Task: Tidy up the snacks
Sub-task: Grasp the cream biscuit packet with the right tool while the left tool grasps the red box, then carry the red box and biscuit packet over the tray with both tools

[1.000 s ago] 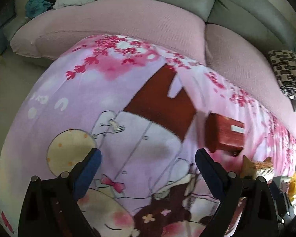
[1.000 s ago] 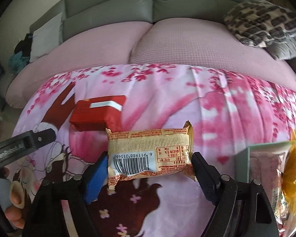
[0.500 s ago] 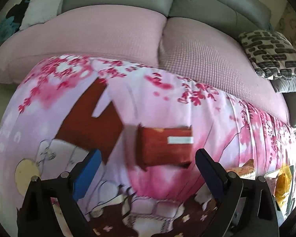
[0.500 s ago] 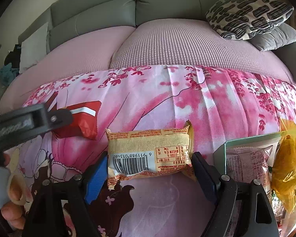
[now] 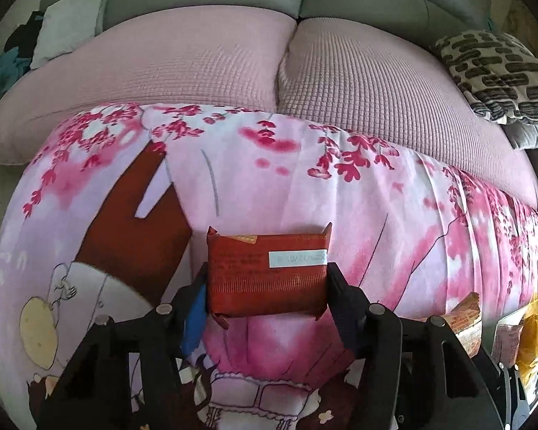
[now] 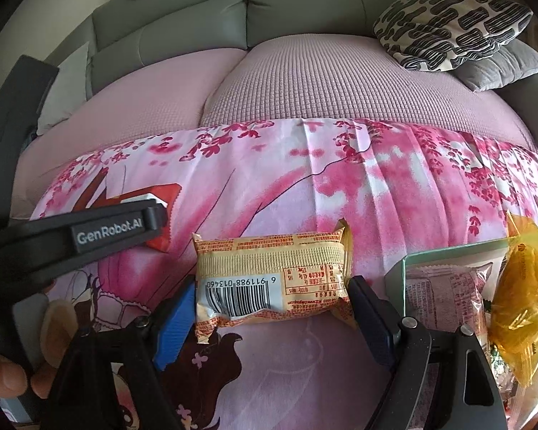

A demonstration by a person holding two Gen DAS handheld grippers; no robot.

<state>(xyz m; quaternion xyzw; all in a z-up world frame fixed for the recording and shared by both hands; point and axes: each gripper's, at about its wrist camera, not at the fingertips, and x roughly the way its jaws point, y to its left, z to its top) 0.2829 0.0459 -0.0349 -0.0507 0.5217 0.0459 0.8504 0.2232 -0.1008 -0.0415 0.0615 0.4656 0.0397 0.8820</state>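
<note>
Two light, crinkly snack packets are being gripped across their short ends: red foil-wrapped rectangular packet (image 5: 267, 274) in the left gripper (image 5: 267, 286), whose jaws have just been closing onto it; tan barcoded plastic packet (image 6: 270, 277) in the right gripper (image 6: 270, 308), near the floral cloth's (image 6: 376, 208) right edge.

A pink blossom-print cloth (image 5: 340, 186) carries a red snack packet (image 5: 267, 274), a yellow snack packet (image 6: 272, 281) and a green box (image 6: 448, 251).

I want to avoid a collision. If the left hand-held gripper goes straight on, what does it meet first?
The left hand-held gripper already has the red rectangular foil snack packet between its fingers; beyond it probably the pink blossom-printed cloth.
</note>
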